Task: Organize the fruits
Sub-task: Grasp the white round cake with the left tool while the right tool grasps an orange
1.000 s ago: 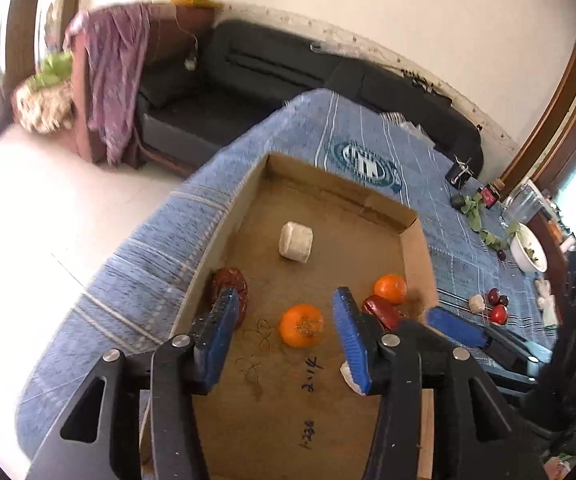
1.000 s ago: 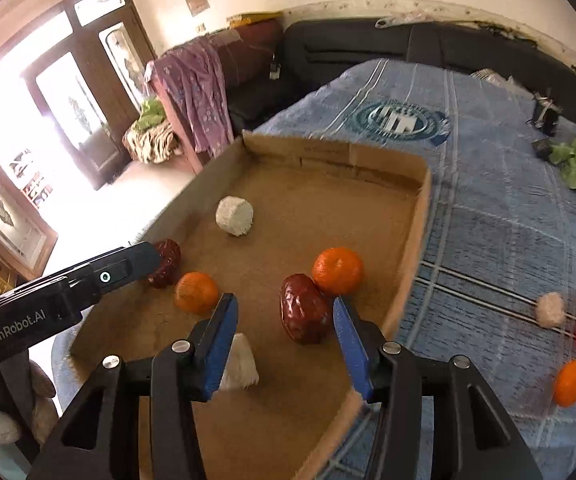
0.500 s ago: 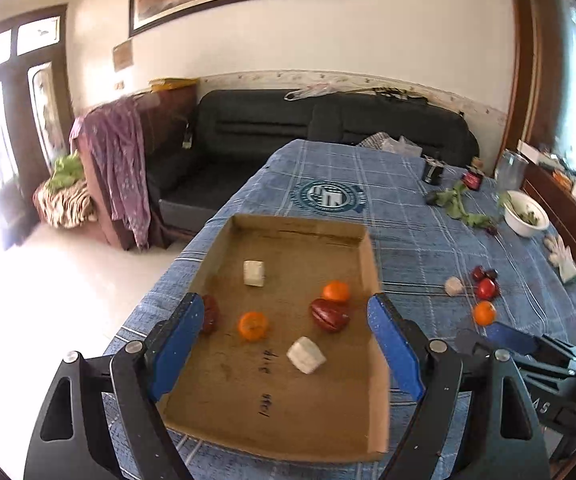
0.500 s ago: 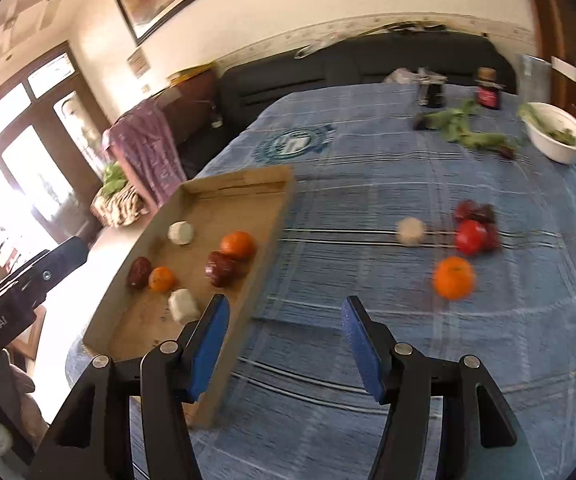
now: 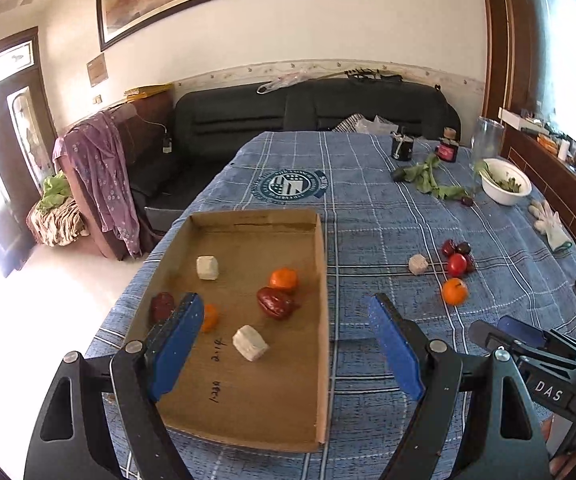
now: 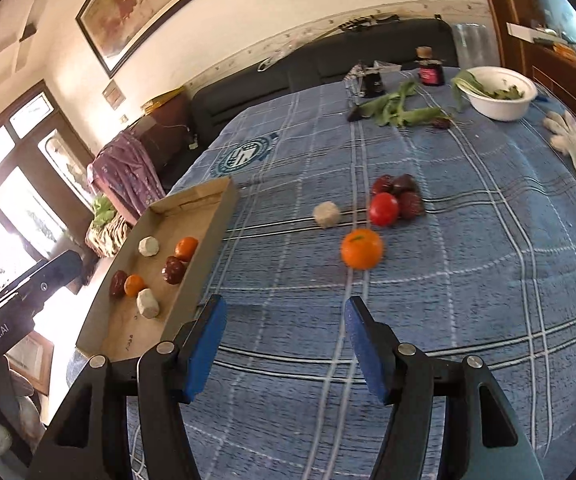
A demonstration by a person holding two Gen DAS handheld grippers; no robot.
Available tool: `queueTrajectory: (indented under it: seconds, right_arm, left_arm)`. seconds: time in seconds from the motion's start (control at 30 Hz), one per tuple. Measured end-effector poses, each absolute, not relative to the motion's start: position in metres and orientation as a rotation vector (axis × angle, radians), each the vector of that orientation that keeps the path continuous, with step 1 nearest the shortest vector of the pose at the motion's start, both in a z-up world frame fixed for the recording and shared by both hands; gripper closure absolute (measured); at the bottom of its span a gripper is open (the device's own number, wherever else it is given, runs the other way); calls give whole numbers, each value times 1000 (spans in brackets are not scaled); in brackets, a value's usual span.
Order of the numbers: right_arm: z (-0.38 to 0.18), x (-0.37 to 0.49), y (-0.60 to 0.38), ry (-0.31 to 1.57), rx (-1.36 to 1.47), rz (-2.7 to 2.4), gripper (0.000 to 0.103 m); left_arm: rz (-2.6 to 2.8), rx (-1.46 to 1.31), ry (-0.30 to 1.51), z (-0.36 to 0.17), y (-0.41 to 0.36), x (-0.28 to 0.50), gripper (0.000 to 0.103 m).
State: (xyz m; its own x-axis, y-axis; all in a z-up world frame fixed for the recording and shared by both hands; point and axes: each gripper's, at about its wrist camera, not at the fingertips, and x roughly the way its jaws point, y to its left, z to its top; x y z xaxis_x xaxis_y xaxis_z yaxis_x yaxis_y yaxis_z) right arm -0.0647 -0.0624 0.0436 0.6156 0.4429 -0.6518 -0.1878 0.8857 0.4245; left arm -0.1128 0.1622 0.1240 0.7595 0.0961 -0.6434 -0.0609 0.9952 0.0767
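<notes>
Cardboard tray point(image 5: 321, 320), sitting ahead-left of the right tool point(image 6: 282, 340), is holding six pieces: two oranges, two dates, two white lumps. One orange point(image 6: 361, 248), one tomato point(image 6: 384, 209), one white lump point(image 6: 327, 214) and three dates are lying on the bench point(image 6: 468, 280) ahead of it. Both tools are standing apart, empty; left tool point(image 5: 284, 344) is hanging over the tray.

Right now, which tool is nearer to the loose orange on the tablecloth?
Right. The right tool faces the orange, empty; the left tool is over the cardboard tray.
</notes>
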Motion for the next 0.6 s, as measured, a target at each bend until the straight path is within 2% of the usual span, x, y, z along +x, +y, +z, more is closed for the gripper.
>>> queueTrajectory:
  seconds: [0.6]
  right_arm:
    - [19,-43,-120,892,351,263,37]
  left_arm:
    - [-61,10,834,82,134,-86,20]
